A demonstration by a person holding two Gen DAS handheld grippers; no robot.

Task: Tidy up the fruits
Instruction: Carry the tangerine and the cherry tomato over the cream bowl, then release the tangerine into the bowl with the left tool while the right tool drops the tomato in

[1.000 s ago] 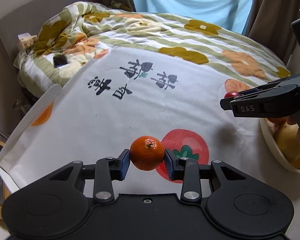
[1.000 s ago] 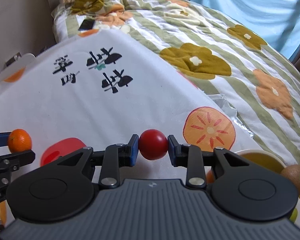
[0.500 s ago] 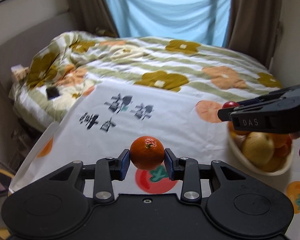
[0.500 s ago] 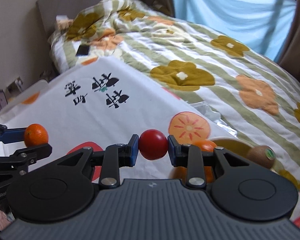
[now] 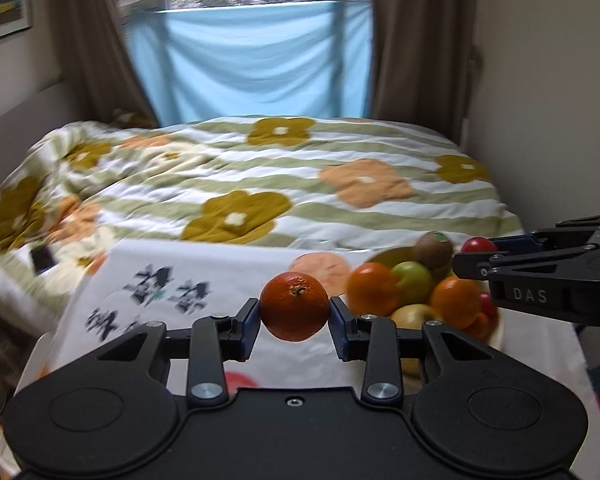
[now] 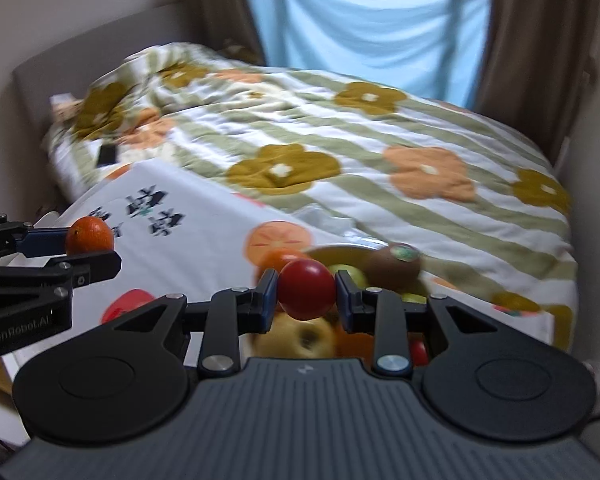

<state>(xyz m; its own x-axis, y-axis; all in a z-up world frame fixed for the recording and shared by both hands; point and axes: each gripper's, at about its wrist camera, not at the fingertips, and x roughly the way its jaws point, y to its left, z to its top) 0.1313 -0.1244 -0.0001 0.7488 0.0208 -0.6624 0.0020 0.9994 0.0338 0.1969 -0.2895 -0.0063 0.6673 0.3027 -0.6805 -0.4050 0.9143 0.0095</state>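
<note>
Left wrist: round, dimpled orange mandarin (image 5: 294,306).

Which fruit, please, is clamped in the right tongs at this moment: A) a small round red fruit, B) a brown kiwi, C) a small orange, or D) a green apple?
A: in the right wrist view the right tongs are shut on a small red fruit, while the orange sits in the left tongs.
</note>
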